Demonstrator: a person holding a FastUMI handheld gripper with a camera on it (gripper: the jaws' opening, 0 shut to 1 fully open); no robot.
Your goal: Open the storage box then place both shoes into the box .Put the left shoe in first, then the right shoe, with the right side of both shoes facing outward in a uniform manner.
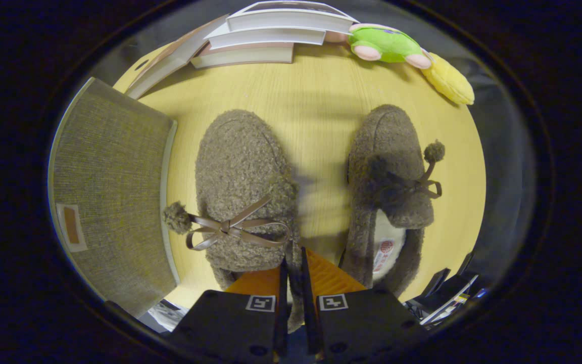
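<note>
Yellow wood counter (316,116) is being used as the work surface. Nearest, the tongs (291,273) are being held nearly closed on the heel edge of the left shoe (240,187). Just beside it, the right shoe (392,182) is lying parallel. The fabric storage box (109,192) is sitting to the left, apparently still closed. Beyond, books (271,35) and plush toys (397,48) are lying. The grip should probably be kept firm so the heel is not slipping.
</note>
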